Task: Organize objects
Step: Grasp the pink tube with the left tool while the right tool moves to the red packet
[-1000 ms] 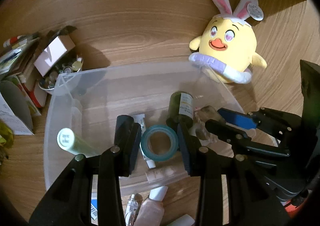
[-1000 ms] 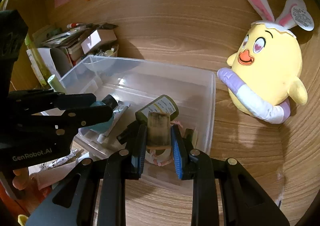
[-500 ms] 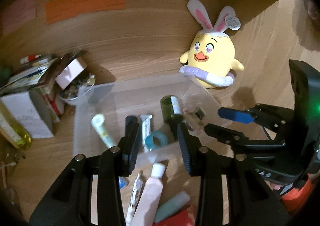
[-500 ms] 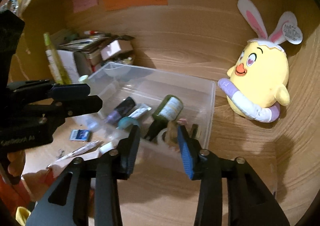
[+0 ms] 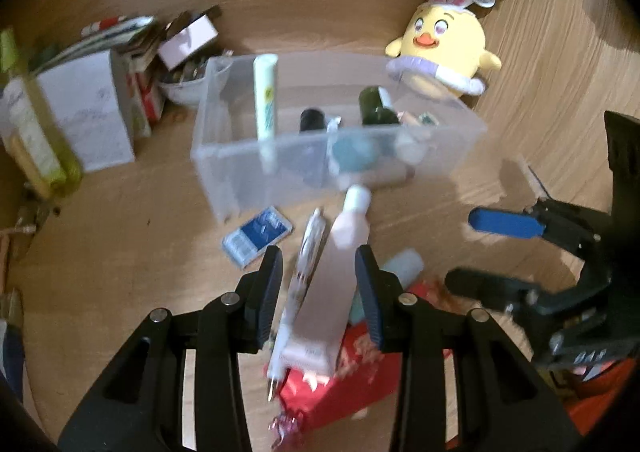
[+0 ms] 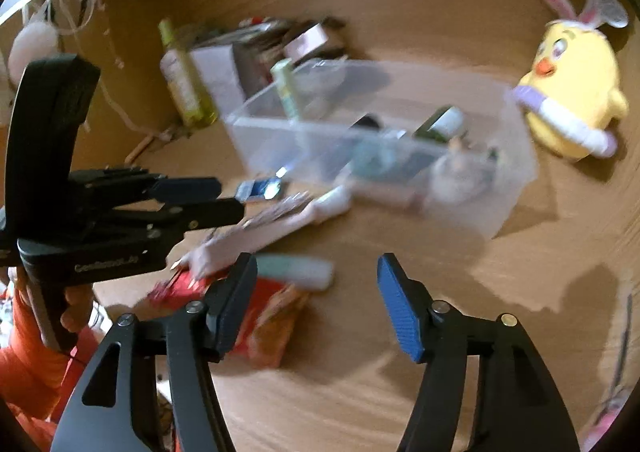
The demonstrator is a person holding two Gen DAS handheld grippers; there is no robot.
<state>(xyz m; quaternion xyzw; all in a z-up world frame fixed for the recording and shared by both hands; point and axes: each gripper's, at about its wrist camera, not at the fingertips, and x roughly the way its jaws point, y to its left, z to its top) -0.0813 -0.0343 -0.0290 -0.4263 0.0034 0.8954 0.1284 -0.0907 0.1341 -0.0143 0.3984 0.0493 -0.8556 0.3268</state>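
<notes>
Left wrist view: left gripper hangs above the wooden tabletop, jaws partly apart and clamping nothing. A pale pink squeeze tube with a white cap lies on the table in line with the gap, flanked by a patterned pen. A red foil packet sits under the tube's crimped end, and a pale teal tube lies just to its right. A blue-and-white flat packet lies near the clear plastic storage bin.

In the bin: a pale green tube leaning upright, a dark green bottle, a teal tape roll, and smaller items too blurred to identify. A yellow chick plush with rabbit ears sits behind the bin's right corner.

Right wrist view, heavily blurred: right gripper has just been opening its jaws; they stand wide with nothing between them, above bare table in front of the bin. This view alone shows a hand and an orange sleeve gripping the left tool's handle, and a tall yellow-green bottle standing beside stacked boxes. The pen's detail is legible only in the left view.
</notes>
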